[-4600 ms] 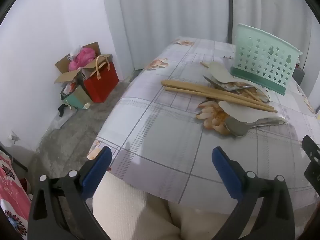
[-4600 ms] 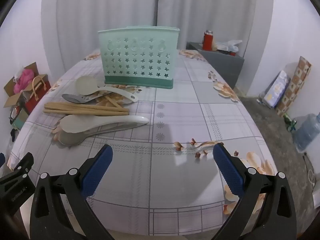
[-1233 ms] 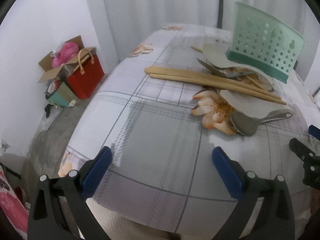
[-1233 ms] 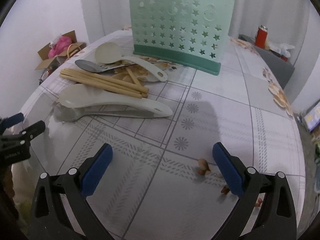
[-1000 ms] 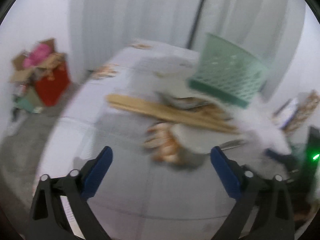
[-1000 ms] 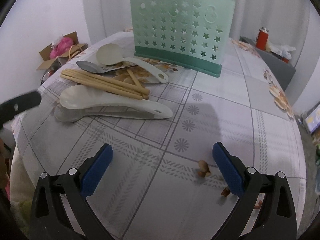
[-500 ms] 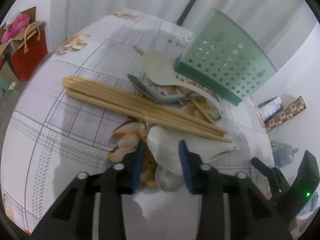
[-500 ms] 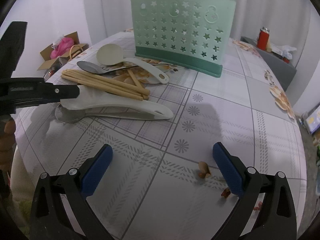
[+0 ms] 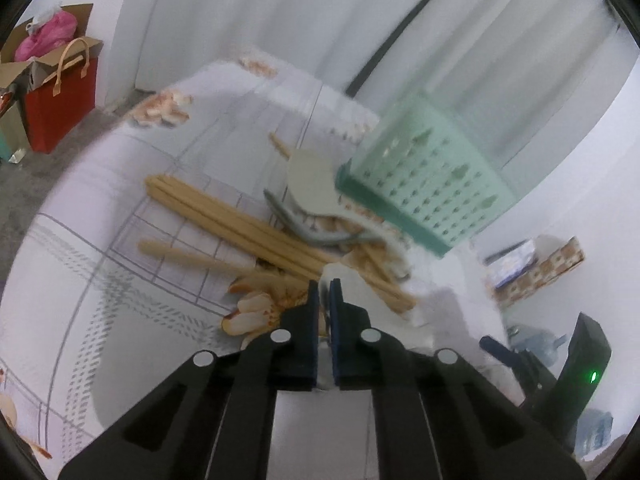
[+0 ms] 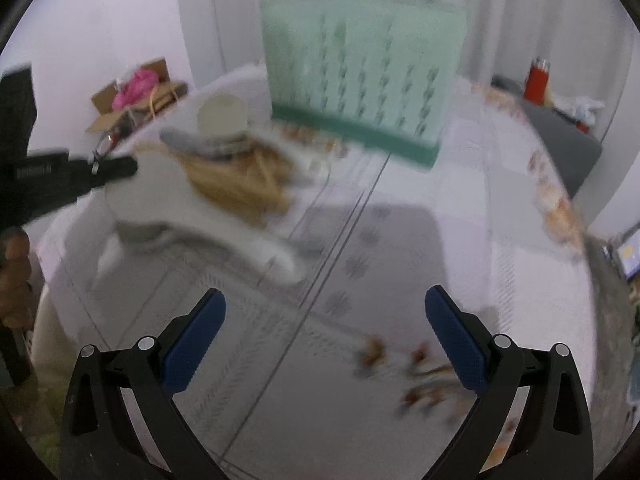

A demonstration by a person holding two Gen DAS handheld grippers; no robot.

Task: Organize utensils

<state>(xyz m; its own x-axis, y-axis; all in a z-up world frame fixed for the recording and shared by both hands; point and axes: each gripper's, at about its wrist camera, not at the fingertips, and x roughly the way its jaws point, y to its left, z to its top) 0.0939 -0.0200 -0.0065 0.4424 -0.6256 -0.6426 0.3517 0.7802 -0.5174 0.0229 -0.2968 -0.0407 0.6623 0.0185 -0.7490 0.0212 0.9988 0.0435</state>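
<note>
My left gripper (image 9: 324, 286) is shut on the bowl end of a large white spoon (image 10: 192, 216), lifting it off the table; it enters the right wrist view from the left (image 10: 120, 168). A pile of utensils lies beyond: wooden chopsticks (image 9: 224, 216), a metal spoon (image 9: 304, 228) and another white spoon (image 9: 310, 180). The mint-green star-holed basket (image 9: 424, 184) stands behind them and also shows in the right wrist view (image 10: 360, 72). My right gripper (image 10: 324, 336) is open and empty above the tablecloth, nearer than the pile.
The table has a grey checked cloth with flower prints (image 10: 360, 240). A red bag (image 9: 60, 100) and cardboard box stand on the floor at left. A red flask (image 10: 538, 80) sits on a grey stand at right. Both views are motion-blurred.
My left gripper has closed on the large white spoon and raised it; some chopsticks have shifted. My right gripper has moved closer to the pile and stays open.
</note>
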